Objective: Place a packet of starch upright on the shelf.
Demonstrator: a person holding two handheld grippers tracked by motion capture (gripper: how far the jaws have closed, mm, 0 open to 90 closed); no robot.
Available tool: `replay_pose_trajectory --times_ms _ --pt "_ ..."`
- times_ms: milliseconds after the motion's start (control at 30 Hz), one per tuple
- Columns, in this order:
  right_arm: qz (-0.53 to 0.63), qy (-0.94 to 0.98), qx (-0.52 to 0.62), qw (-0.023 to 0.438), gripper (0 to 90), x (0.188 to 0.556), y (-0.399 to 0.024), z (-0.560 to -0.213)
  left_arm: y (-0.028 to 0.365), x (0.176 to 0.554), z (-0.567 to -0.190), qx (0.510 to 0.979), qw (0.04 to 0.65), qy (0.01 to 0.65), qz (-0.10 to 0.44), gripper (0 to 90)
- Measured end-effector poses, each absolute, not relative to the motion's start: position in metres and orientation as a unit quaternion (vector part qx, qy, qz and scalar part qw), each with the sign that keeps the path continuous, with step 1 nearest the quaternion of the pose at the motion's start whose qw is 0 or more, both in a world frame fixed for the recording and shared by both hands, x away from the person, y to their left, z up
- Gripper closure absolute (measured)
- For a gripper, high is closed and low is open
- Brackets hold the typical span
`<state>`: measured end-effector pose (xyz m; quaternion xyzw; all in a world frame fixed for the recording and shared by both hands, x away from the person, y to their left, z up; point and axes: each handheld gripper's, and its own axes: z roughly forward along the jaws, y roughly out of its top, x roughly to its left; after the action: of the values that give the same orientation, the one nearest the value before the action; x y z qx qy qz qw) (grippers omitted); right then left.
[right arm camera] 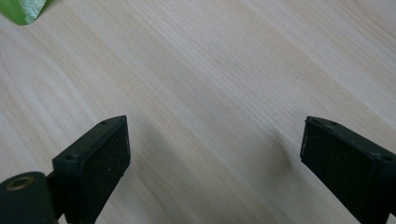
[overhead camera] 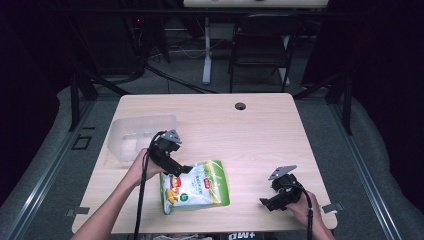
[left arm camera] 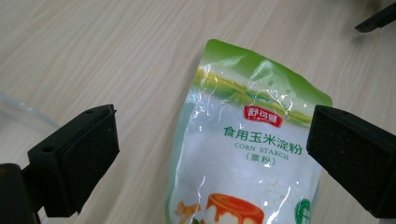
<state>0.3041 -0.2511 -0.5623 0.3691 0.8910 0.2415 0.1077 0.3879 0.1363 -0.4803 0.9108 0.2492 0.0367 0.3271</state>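
Seen from the high view, a wooden table (overhead camera: 260, 130) holds a green and white bag of corn starch (overhead camera: 194, 187) lying flat near the front edge. Taking the bag as the landmark: a clear plastic tub (overhead camera: 137, 135) sits behind it and to its left, the left gripper (overhead camera: 181, 170) hovers at its back left corner, and the right gripper (overhead camera: 265, 202) rests well to its right, apart from it. The left one is much the nearer. The bag's long axis runs roughly from the front of the table toward the back, leaning slightly.

Through the left gripper view, the bag (left arm camera: 243, 154) lies straight ahead and below the left gripper (left arm camera: 210, 158), whose jaws are spread wide to either side of it and touch nothing. The bag's long axis points away from the camera, so the jaws span its width. The sealed green top edge is farthest off. A red brand badge carries small Chinese characters too fine to read; beneath it green print reads "食用玉米淀粉", then "CORN STARCH", then "(粟粉)". A picture of a dessert shows at the bottom.

From the right gripper view, the right gripper (right arm camera: 215, 154) has its jaws spread wide over bare wood, with a green corner of the bag (right arm camera: 25, 9) at the top left.
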Motion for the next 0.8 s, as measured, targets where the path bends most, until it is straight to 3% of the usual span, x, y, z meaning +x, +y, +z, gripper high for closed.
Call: replay_pose_trajectory --times_ms 800 --pt "0.24 0.893 0.365 0.107 7.8 0.304 -0.253 -0.561 0.08 0.432 -0.527 0.94 0.269 0.206 -0.033 4.5"
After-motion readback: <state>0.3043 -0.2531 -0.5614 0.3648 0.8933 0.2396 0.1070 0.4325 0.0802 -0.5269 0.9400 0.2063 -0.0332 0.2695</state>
